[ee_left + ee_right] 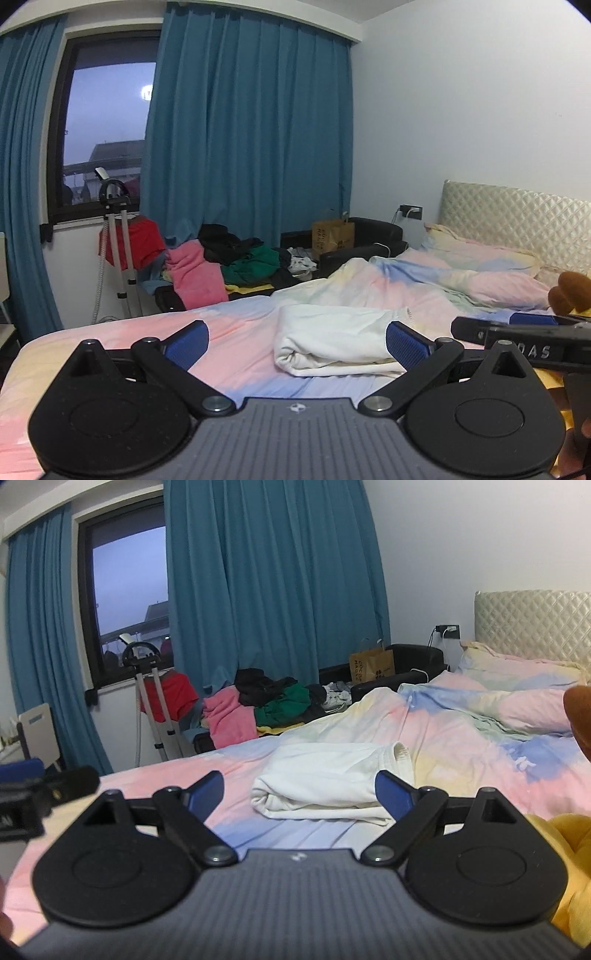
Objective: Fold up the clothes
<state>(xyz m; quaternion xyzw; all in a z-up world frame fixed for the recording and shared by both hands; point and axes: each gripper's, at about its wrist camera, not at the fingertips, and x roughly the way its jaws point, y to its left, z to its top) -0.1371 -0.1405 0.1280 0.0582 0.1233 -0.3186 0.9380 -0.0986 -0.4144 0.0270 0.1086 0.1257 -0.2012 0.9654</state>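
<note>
Pastel bed [110,332]: white garment [332,339] folded; heap [236,258] beyond unfolded. Left gripper [295,341] and right gripper [299,794] spread wide, empty.

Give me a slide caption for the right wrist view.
Open right gripper hovers before a folded white cotton garment on the pastel bedsheet.

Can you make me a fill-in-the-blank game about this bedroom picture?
1. The folded garment lying on the bed is ____ in colour.
2. The curtains by the window are ____.
3. Both the left tool and the right tool have their fingers spread ____.
4. In the pile of clothes beyond the bed, the towel-like cloth hanging at its left is ____.

Missing words: white; blue; open; pink
</note>
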